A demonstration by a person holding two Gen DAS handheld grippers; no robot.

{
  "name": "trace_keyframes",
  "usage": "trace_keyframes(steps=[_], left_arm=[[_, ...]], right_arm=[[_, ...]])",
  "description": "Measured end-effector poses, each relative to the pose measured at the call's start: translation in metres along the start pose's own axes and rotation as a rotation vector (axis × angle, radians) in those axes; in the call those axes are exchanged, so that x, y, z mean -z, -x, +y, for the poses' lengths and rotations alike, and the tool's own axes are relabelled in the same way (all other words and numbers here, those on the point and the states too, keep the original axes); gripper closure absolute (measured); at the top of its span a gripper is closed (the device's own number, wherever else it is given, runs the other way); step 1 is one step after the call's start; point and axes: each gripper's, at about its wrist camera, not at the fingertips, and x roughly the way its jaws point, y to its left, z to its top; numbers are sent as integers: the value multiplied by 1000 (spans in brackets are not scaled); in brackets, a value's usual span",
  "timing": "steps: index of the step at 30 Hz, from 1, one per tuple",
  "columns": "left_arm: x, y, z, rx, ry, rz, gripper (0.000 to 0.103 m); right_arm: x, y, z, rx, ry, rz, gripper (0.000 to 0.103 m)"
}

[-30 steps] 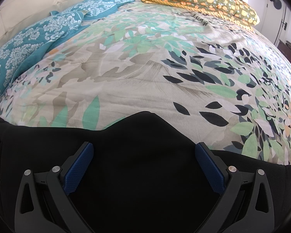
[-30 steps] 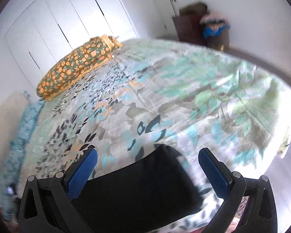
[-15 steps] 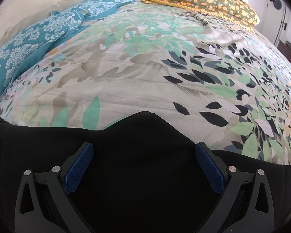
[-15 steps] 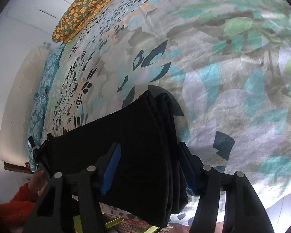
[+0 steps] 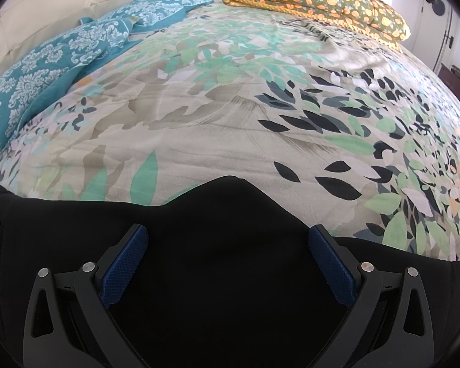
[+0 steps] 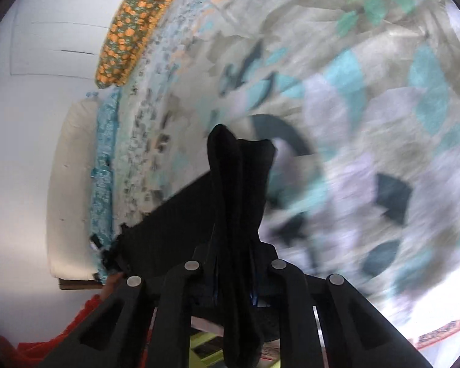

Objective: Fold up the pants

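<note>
Right tongs [image 6: 234, 276] closing on pants [image 6: 239, 190] end; left tongs [image 5: 228, 263] spread over waist. Next: lift, fold leftward.

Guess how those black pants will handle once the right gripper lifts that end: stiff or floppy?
Probably floppy: the pants already bunch into soft pleats where the right gripper is closing on them. The free length would likely sag and trail across the bedspread. They seem unlikely to slip, with the cloth gathered thick between the fingers.
</note>
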Motion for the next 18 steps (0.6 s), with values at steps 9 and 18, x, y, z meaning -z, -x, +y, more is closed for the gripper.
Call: trace_keyframes(steps=[9,18], left_arm=[[-10,27,15,99,104,88,3],[18,149,92,208,174,-100,2]], right_arm=[[74,-60,146,-483,48,-28,88],[162,-272,286,-540,135,175,88]])
